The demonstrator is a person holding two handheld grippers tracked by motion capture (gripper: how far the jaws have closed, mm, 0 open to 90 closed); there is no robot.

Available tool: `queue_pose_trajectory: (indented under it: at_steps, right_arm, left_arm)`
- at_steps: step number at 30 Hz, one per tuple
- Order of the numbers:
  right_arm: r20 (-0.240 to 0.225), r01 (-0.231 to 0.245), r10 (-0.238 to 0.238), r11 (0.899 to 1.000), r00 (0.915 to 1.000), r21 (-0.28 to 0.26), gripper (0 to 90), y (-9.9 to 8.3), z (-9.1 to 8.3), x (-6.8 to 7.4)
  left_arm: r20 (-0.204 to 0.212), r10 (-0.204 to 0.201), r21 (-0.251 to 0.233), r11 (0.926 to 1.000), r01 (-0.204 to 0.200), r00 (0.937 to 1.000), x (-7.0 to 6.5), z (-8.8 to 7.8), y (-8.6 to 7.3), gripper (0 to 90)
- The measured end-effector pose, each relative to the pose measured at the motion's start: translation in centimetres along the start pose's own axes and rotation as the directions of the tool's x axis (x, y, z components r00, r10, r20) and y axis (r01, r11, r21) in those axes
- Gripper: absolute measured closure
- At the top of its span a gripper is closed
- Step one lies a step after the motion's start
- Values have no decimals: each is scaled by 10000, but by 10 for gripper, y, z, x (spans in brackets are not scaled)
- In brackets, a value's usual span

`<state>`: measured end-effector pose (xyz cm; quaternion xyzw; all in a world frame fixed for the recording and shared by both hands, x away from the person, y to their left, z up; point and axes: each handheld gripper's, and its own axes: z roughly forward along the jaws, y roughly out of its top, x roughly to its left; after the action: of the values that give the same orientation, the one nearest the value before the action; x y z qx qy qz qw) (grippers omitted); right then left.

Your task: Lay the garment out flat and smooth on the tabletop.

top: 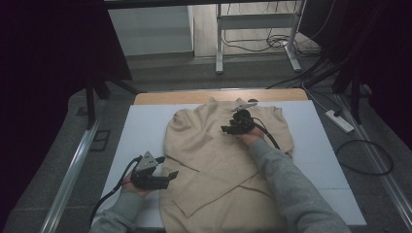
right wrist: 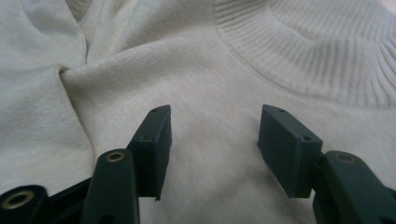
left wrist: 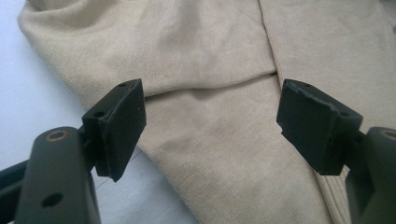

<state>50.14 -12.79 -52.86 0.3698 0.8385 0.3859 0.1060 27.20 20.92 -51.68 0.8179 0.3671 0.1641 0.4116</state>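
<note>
A beige sweater lies flat on the white table cover, collar toward the far side and both sleeves folded across its front. My left gripper is at the sweater's left edge, open, its jaws spread over the folded sleeve with nothing between them. My right gripper hovers over the upper chest just below the ribbed collar, open and empty, the knit lying in the gap between its jaws.
The wooden table edge shows beyond the cover. On the floor behind are a metal frame, cables and a power strip. Dark curtains hang at both sides.
</note>
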Motion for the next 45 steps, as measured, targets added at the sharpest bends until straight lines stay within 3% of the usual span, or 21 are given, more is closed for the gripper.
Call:
queue_pose_trajectory:
  at_steps: [3, 5, 10, 12, 17, 21, 22, 25, 27, 30, 33, 34, 35, 38, 40, 41, 45]
  right_arm:
    - [-15, 517, -517, 9986, 9987, 125, 412, -2, -14, 9]
    - [-417, 979, -982, 9951, 9943, -94, 409, -5, -30, 24]
    - [-1306, 1985, -2021, 9793, 9706, -395, 397, -19, -60, 67]
    - [-1686, 2318, -2368, 9715, 9568, -494, 394, -26, -69, 84]
    - [-2531, 3381, -3410, 9394, 9053, -567, 381, -46, -83, 127]
    - [-3417, 4059, -3940, 9131, 8532, -394, 363, -61, -84, 162]
    - [-3663, 4317, -4129, 9014, 8339, -331, 358, -65, -82, 173]
    - [-4027, 4900, -4564, 8715, 7934, -223, 346, -74, -76, 198]
    - [-4241, 5117, -4735, 8587, 7720, -274, 343, -79, -74, 213]
    - [-4509, 5686, -5134, 8225, 7302, -158, 314, -87, -69, 231]
    - [-4522, 6139, -5465, 7894, 7049, 30, 296, -95, -64, 242]
    - [-4333, 6207, -5628, 7840, 7039, -100, 313, -98, -63, 244]
    - [-4238, 6190, -5662, 7852, 7070, -165, 353, -98, -63, 244]
    - [-3980, 5866, -5460, 8095, 7372, -240, 600, -96, -64, 237]
    - [-4101, 5384, -4983, 8424, 7639, -207, 758, -93, -64, 229]
    - [-4304, 5037, -4593, 8638, 7770, -125, 789, -92, -63, 224]
    - [-4388, 4191, -3869, 9076, 8110, -258, 804, -87, -72, 207]
  left_arm:
    - [-12, -42, -36, 10000, 42, 10000, 0, 0, 0, 240]
    - [-10, -53, -33, 10000, 53, 10000, 0, 0, 0, 240]
    - [-40, -91, -37, 10000, 91, 10000, 0, 0, 0, 240]
    - [-58, -94, -29, 10000, 94, 9999, 0, 0, 0, 241]
    - [-132, -116, 14, 9999, 116, 9998, 1, 1, 0, 240]
    - [-147, -122, 48, 9999, 123, 9998, 2, 2, 0, 240]
    - [-150, -112, 49, 9999, 113, 9998, 2, 2, 0, 240]
    - [-176, -96, 70, 9999, 98, 9998, 2, 2, 0, 240]
    - [-177, -87, 85, 9999, 89, 9998, 3, 2, 0, 240]
    - [-203, -53, 119, 9999, 56, 9998, 3, 2, 0, 240]
    - [-302, -32, 101, 9999, 35, 9995, 3, 2, 0, 241]
    - [-318, -33, 108, 9999, 37, 9995, 3, 2, 0, 241]
    - [-313, -47, 108, 9999, 50, 9995, 3, 2, 0, 241]
    - [-297, -30, 141, 9999, 34, 9996, 3, 2, 0, 241]
    - [-320, -42, 133, 9999, 46, 9995, 3, 2, 0, 241]
    - [-317, -49, 116, 9999, 53, 9995, 3, 2, 0, 241]
    - [-319, -50, 83, 10000, 52, 9995, 3, 1, -1, 241]
